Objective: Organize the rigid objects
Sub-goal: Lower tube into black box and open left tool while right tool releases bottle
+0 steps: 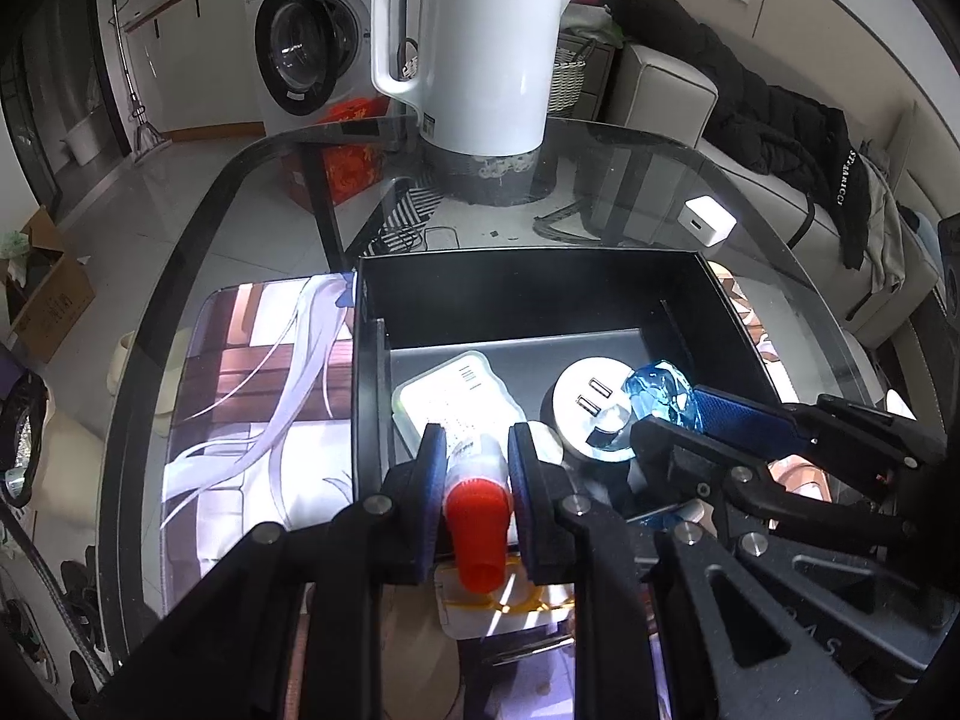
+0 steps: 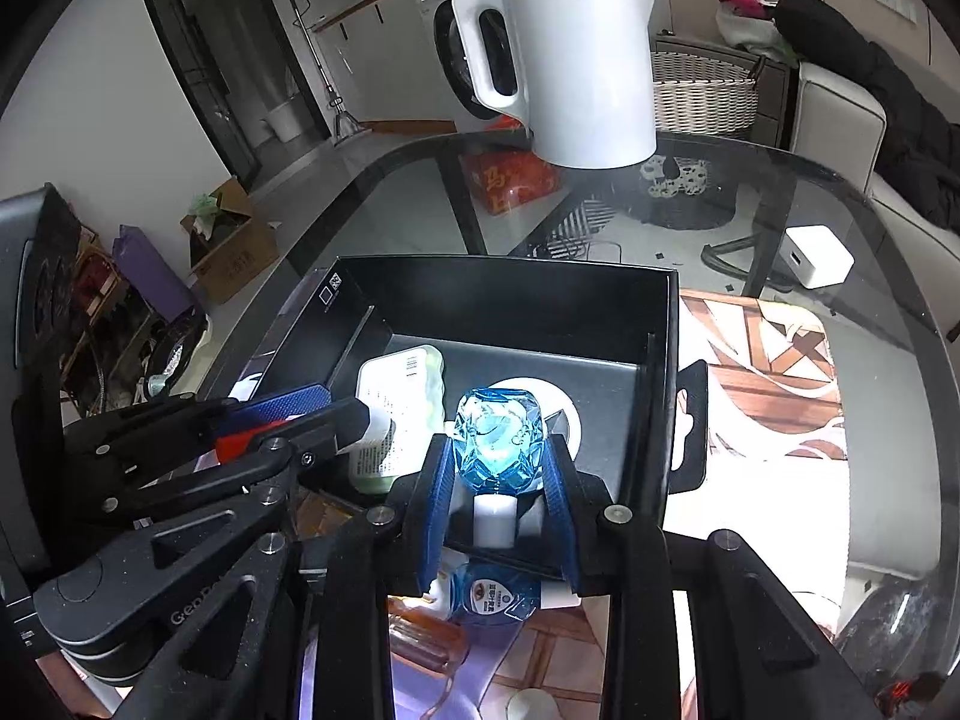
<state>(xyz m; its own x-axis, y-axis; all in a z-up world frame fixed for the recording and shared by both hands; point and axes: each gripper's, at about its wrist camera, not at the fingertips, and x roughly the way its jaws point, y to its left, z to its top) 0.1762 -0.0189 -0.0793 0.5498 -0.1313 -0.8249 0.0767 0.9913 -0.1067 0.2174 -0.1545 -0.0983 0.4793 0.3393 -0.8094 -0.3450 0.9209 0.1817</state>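
A black open box [image 1: 528, 294] [image 2: 504, 300] sits on the glass table. Inside lie a white flat pack [image 1: 456, 390] [image 2: 396, 396] and a round white USB plug [image 1: 591, 405] [image 2: 567, 414]. My left gripper [image 1: 477, 450] is shut on a small bottle with a red cap [image 1: 477, 531], held over the box's near edge. My right gripper [image 2: 498, 468] is shut on a clear blue faceted bottle [image 2: 498, 438] with a white cap, above the round plug. The blue bottle also shows in the left wrist view [image 1: 657, 393].
A white kettle [image 1: 474, 48] [image 2: 576, 60] stands at the table's far side. A white charger cube [image 1: 705, 219] [image 2: 816, 264] lies to the right. A printed mat [image 1: 252, 396] [image 2: 762, 372] lies under the box. More small bottles [image 2: 492, 594] lie near the box's front.
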